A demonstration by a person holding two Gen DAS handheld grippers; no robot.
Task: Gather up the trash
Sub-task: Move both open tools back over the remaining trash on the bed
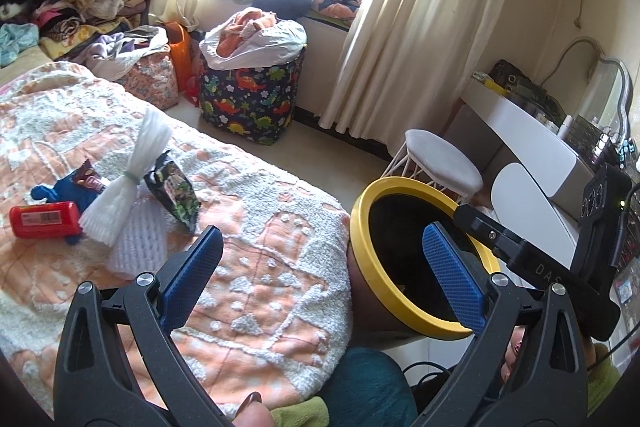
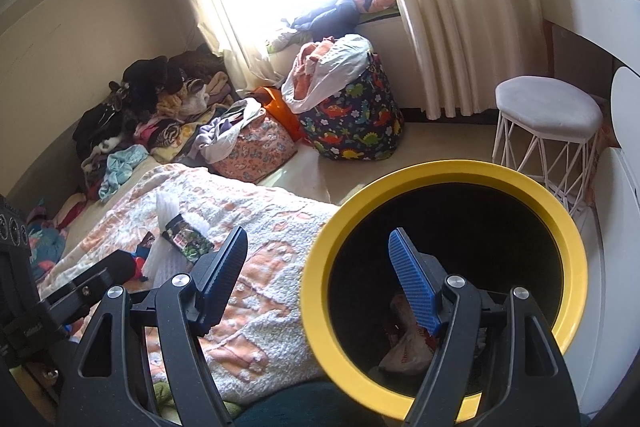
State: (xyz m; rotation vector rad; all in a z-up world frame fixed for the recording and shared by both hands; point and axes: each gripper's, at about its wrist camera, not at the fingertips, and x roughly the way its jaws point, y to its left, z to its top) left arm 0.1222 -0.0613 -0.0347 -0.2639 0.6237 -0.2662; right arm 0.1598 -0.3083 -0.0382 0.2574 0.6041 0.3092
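Beside the bed [image 1: 260, 255], both grippers' fingers [image 1: 192, 271] [image 2: 412, 279] gape wide, holding nothing.

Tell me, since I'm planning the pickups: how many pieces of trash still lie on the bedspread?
4 visible: a red package at far left, a blue wrapper behind it, white foam netting in the middle, and a dark snack bag against its right side. More may be hidden underneath.

Both wrist cameras look forward and downward between blue-padded fingers. The left view faces the orange-and-white textured bedspread [image 1: 256, 239]; the right sits nearer the yellow-rimmed black round bin [image 2: 568, 227]. Both share bedspread, bin and window.
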